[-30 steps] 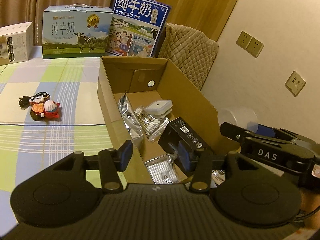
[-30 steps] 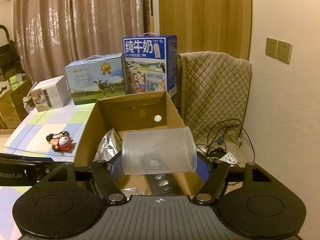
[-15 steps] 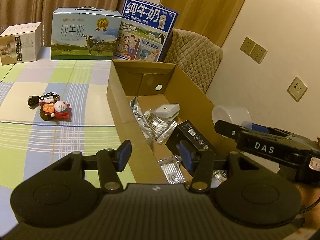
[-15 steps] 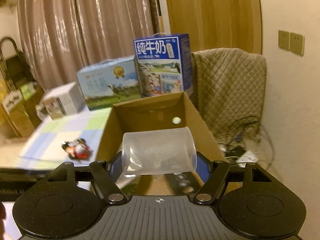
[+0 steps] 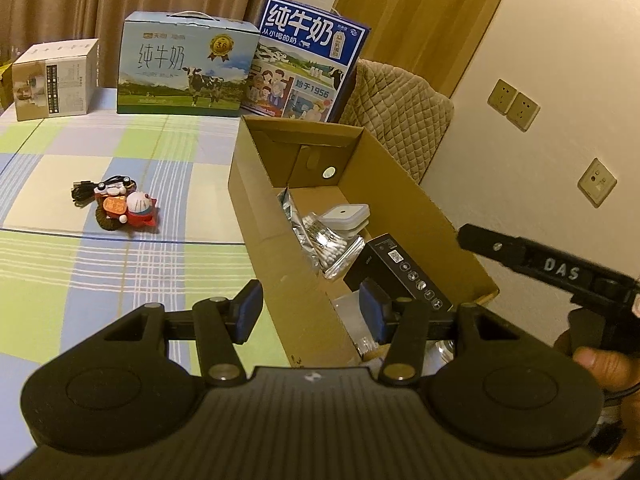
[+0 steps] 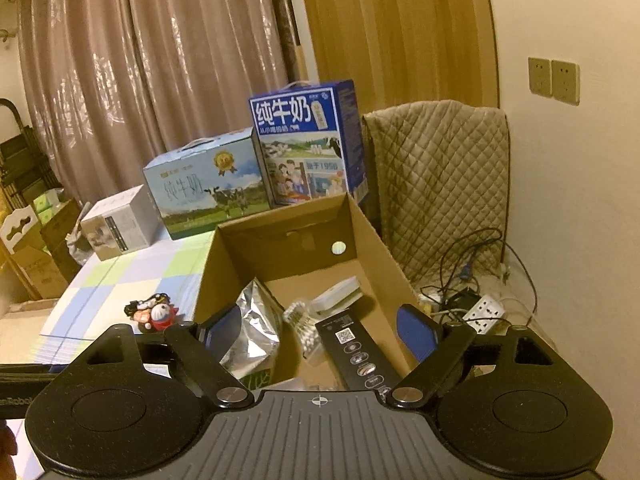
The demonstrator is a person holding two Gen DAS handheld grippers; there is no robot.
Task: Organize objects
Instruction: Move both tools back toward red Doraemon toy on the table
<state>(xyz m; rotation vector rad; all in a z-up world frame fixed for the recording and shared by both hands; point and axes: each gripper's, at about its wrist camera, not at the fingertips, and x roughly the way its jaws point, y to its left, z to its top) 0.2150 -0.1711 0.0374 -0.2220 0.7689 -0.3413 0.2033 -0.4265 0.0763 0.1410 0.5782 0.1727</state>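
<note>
We are holding both grippers spread wide and empty over the near end of the cardboard box (image 6: 372,236).

Our right gripper (image 6: 320,332) is hovering above a black carton (image 6: 356,352), with a silver pouch (image 6: 252,328) at 10 o'clock; our left gripper (image 5: 308,308) is straddling the box's near wall. Farther off, at 10 o'clock, a small toy (image 5: 130,210) is lying on the checked cloth (image 5: 100,264).

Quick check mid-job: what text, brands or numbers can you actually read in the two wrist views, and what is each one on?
"纯牛奶", "从小喝的奶", "始于1956": blue milk carton.
"纯牛奶", "36" on a gold medal: pale blue milk carton.
"DAS": side of the right tongs.
White box and black box in the cardboard box: print and QR code too small to read.
</note>
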